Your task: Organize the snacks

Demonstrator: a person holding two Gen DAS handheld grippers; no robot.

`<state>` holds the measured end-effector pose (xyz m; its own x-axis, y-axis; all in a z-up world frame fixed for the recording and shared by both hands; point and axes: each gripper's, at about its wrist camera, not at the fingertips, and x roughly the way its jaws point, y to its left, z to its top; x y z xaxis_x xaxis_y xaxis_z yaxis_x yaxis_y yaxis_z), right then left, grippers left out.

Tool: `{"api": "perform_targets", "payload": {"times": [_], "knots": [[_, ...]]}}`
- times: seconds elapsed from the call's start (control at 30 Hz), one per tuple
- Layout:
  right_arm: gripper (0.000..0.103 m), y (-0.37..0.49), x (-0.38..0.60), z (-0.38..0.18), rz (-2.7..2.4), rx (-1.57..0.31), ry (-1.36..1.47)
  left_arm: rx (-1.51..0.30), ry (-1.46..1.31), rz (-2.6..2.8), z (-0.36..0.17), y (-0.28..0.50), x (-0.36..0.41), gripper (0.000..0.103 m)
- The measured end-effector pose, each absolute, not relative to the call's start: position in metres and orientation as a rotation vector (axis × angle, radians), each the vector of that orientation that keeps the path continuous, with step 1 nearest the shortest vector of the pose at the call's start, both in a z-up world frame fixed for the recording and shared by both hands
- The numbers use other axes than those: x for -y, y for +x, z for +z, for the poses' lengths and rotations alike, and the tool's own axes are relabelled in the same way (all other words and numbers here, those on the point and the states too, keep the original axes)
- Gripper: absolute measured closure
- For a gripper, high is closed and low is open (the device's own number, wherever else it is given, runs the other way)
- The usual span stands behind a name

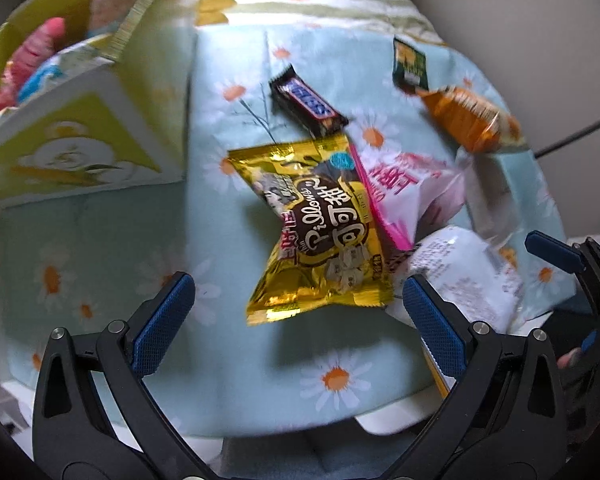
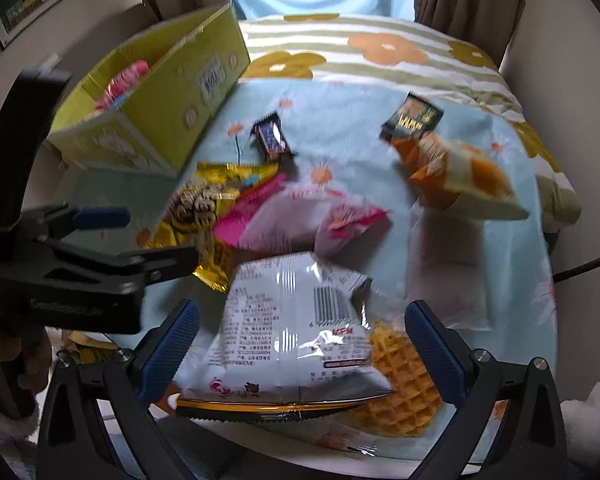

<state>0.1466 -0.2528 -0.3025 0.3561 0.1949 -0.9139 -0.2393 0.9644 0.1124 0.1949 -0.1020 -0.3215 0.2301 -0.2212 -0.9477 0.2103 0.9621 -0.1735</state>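
Looking out from the left wrist, the left gripper (image 1: pixel 297 304) is hovering with its tongs spread wide and gripping nothing, just above a gold snack packet (image 1: pixel 316 228) lying on the daisy-print cloth (image 1: pixel 99 248). A Snickers bar (image 1: pixel 308 102) is lying just beyond the gold packet, a pink-and-white packet (image 1: pixel 408 184) is tucking under its right edge, and a white packet (image 1: pixel 464 272) is sitting near right. Far right, a dark green packet (image 1: pixel 410 64) is touching an orange packet (image 1: pixel 470 118). The green cardboard box (image 1: pixel 71 140) is standing at far left, holding several pink snacks. The right gripper (image 1: pixel 556 248) is showing at the right edge.

Looking out from the right wrist, the right gripper (image 2: pixel 302 344) is hanging with its tongs wide, holding nothing, while the white packet (image 2: pixel 295 332) is lying between them, partly covering a waffle packet (image 2: pixel 400 396). The left gripper (image 2: pixel 139 236) is reaching in from the left, open, over the gold snack packet (image 2: pixel 207 208). The box (image 2: pixel 171 96) is standing far left
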Motion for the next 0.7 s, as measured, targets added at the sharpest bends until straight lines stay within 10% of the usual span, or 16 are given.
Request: {"api": "perform_targets", "payload": {"times": [0.7], "knots": [[0.001, 0.158, 0.232, -0.346, 0.221, -1.258, -0.102, -1.351, 0.018, -0.33, -0.356, 0.241, 0.116, 0.017]]}}
